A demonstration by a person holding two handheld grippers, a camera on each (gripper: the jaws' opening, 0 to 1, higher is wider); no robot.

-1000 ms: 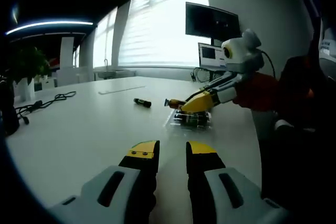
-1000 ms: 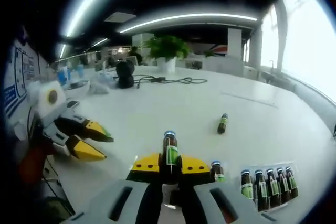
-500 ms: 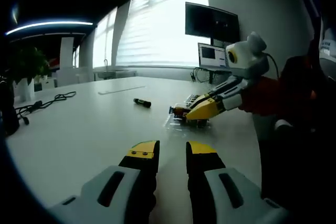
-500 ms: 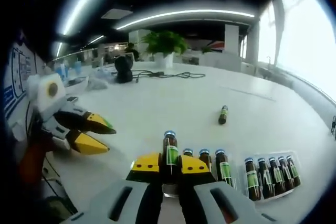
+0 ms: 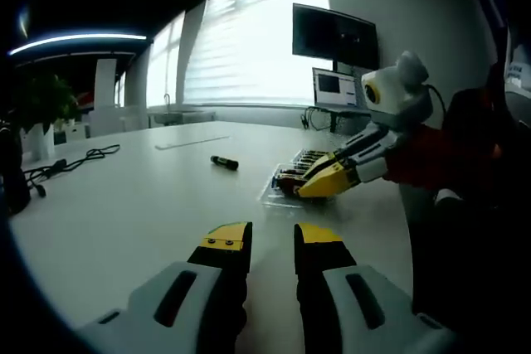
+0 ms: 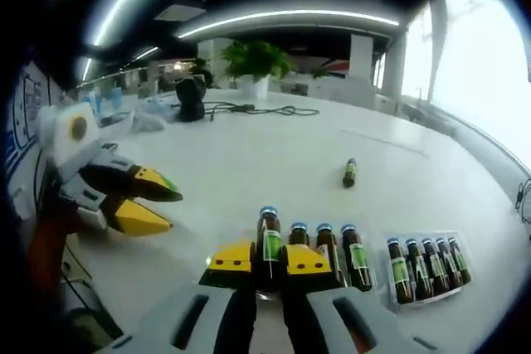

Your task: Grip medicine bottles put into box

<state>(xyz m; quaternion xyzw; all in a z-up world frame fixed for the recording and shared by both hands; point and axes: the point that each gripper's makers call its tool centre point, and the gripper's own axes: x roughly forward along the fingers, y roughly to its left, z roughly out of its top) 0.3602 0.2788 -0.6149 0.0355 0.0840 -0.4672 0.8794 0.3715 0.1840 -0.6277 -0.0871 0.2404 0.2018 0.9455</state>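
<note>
A dark glass medicine bottle (image 6: 268, 240) with a blue cap and a green label is clamped upright between the yellow-tipped jaws of the right gripper (image 6: 267, 259), directly over the near end of the clear, thin-walled plastic box (image 6: 431, 294). In that box, three like bottles (image 6: 328, 252) are seen standing just beside the held one, and five more (image 6: 427, 267) are ranged in a row at the far end; the print on the labels is too small to be read. Compared with a second ago, the held bottle is brought lower and closer over the box, and more of the filled slots are seen. Beyond the box, a single bottle (image 6: 349, 172) is left lying on its side on the smooth white table (image 6: 249, 163). The left gripper (image 5: 272, 240) is held low over the table, well short of the box, its jaws parted around nothing. Far beyond the box, a potted plant (image 6: 253, 64) and a black cable (image 6: 249, 109) are seen.
</note>
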